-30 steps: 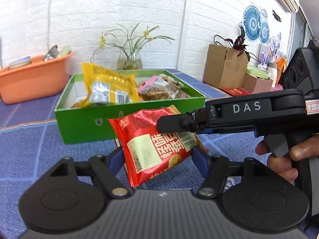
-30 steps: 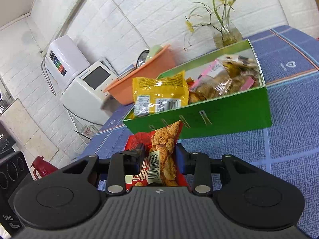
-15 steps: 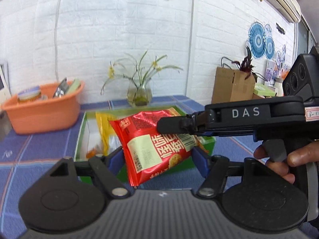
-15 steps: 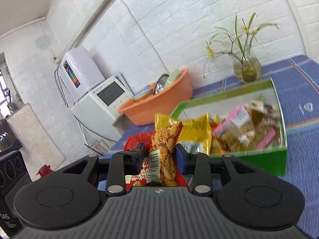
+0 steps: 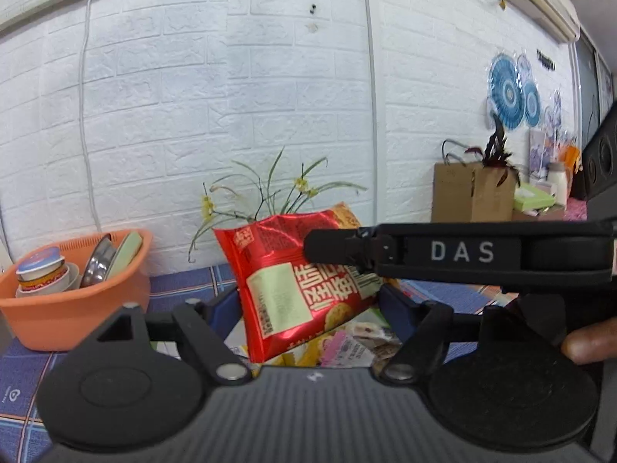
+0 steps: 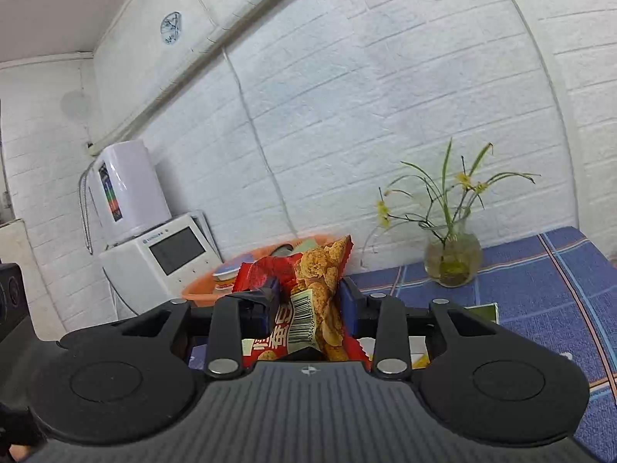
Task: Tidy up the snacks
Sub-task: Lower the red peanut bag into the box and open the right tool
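Observation:
A red snack bag [image 5: 293,289] with a barcode hangs in the air above the green box. My right gripper [image 6: 308,305] is shut on it, its blue pads pinching the bag's crumpled middle. In the left wrist view one right finger [image 5: 347,249], black and marked DAS, crosses from the right over the bag. My left gripper [image 5: 310,305] has the bag's lower part between its blue fingers; its jaws are opening and the pads stand just off the bag's edges. Only a green rim [image 6: 482,310] and some packets [image 5: 347,343] of the box show.
An orange basin [image 5: 73,308] with bowls sits at the back left. A glass vase [image 6: 453,262] with a plant stands by the white brick wall. A brown cardboard box [image 5: 470,193] is at the right, a white appliance [image 6: 169,254] at the far left.
Both grippers have risen with the red bag and come over the green box, which has dropped to the bottom of both views. The left jaws have spread a little.

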`<state>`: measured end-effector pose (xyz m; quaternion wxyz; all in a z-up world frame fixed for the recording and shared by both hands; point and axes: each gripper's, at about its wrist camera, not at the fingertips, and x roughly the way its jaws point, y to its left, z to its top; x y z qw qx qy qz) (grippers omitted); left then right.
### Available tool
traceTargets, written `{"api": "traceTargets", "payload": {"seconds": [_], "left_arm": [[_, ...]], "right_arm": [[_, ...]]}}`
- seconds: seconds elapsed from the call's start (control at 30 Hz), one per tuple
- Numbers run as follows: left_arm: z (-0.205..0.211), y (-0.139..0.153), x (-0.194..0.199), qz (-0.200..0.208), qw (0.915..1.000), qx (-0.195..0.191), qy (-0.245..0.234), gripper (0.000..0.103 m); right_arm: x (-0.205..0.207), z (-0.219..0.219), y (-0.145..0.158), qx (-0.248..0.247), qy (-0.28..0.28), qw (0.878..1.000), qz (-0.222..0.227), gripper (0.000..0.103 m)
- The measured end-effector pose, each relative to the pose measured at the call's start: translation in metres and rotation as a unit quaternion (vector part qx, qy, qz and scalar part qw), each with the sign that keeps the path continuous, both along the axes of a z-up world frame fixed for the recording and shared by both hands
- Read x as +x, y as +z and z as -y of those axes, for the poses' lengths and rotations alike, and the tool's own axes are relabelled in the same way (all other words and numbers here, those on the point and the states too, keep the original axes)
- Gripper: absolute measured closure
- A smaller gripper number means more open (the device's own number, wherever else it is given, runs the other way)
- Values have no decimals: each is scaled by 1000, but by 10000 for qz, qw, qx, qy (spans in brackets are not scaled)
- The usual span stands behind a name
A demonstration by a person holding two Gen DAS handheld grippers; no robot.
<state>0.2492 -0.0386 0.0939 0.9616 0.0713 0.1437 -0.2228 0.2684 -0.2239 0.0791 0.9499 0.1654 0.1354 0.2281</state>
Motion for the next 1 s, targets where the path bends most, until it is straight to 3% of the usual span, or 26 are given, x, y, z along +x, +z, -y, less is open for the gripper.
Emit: {"api": "traceTargets", "payload": {"seconds": [0.17,0.33,0.4,0.43,0.47,0.77,1.0], "left_arm": [[3,-32,24,-292,9996,-63,24,24],[3,-44,37,-310,9994,-103,81,20],[5,-45,41,-196,9997,-46,117,14],[6,-46,43,-95,9998,19,166,12],[8,-46,45,4,9997,117,211,9],[-3,-50,54,-29,9985,39,542,6],[-4,-53,54,67,9959,128,892,5]], "right_arm": [[17,5,-31,77,-60,9995,-304,43],[23,-1,-40,-33,-142,9997,-205,39],[25,-5,-41,-183,-302,9993,-109,21],[25,-7,-42,-246,-362,9990,-59,3],[26,-7,-43,-268,-366,9990,17,0],[27,-19,-46,-1005,-900,9907,196,0],[23,-14,-47,-842,-1249,9884,198,0]]}}
